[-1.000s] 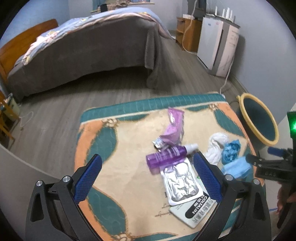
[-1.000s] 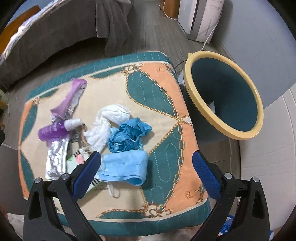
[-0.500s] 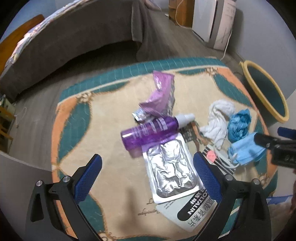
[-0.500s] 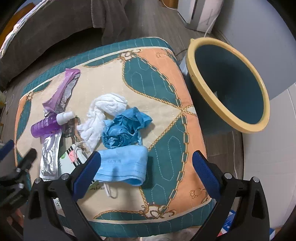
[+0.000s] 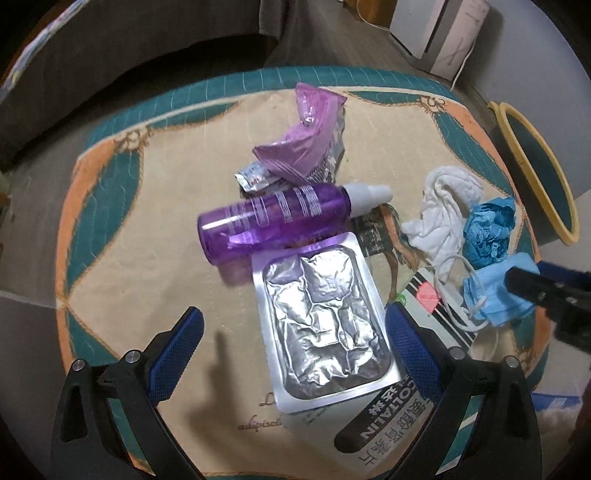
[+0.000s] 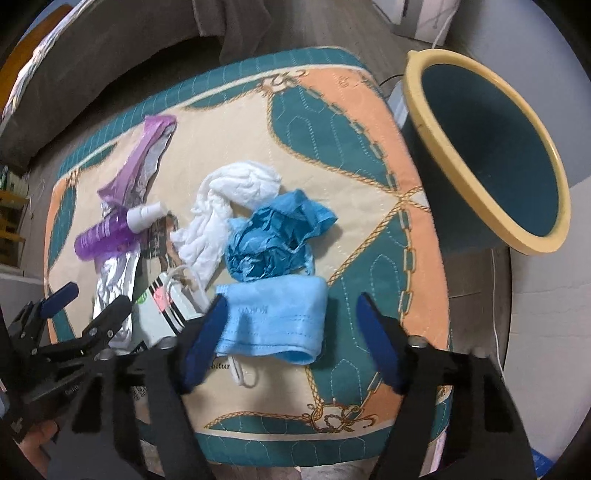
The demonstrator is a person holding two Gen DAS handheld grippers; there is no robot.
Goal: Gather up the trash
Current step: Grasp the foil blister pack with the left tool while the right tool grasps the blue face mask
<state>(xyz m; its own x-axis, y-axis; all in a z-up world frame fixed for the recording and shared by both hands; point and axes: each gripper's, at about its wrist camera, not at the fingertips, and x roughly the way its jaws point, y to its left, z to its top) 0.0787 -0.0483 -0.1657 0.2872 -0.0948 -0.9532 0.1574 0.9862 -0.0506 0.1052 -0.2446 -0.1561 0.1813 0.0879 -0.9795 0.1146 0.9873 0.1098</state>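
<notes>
crowding the quilted cushion (image 6: 369, 122): trash; right gripper (image 6: 291, 332) jaws closing around mask (image 6: 273, 317), left gripper (image 5: 293, 343) jaws open.

Grey wood-plank floor (image 5: 229, 55) running across the top of both views. Beyond it, a bed draped in a dark grey cover (image 6: 122, 48), with a patterned quilt (image 6: 26, 92) along its upper left edge and a sliver of orange-brown wooden headboard (image 6: 33, 40) at the far left. White appliance (image 5: 439, 33) standing at the top right against a pale grey wall (image 6: 554, 48), a white cable (image 5: 463, 64) trailing down beside it. Quilted cushion (image 6: 354, 122) in teal, peach and cream with gold chain print filling the foreground. Dim, bluish indoor light.
</notes>
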